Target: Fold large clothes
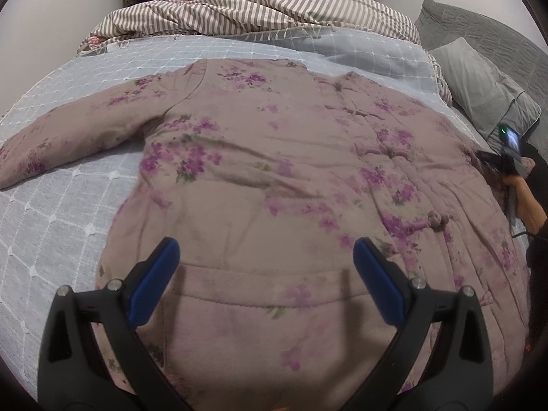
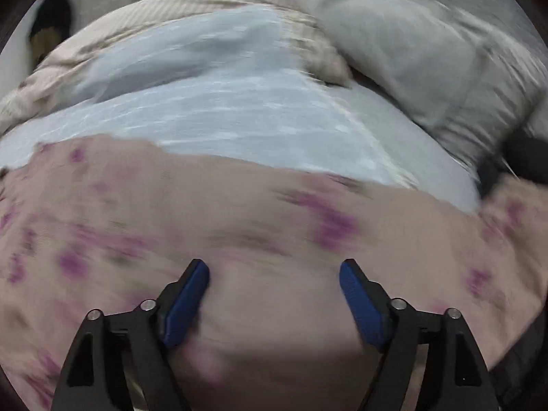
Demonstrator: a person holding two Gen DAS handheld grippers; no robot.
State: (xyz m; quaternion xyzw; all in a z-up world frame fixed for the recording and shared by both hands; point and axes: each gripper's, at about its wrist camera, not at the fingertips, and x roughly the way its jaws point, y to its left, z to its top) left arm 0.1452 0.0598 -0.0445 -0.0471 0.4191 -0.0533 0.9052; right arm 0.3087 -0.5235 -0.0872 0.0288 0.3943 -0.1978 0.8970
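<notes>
A floral padded jacket (image 1: 274, 178) lies spread flat, front up, on a pale blue quilted bedspread (image 1: 61, 212), one sleeve (image 1: 68, 133) stretched out to the side. The left gripper (image 1: 265, 274) tilts down over the hem, jaws wide, nothing between them. The right gripper (image 2: 274, 294), also angled down over the fabric, stands wide and empty; its view is blurred. A hand (image 1: 529, 202) holds it at the jacket's far edge, near grey pillows (image 1: 486, 92).

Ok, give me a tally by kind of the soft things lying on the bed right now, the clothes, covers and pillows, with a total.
Floral padded jacket: 1
Blue grid bedspread: 1
Striped quilt: 1
Grey pillow: 1
Total: 4
</notes>
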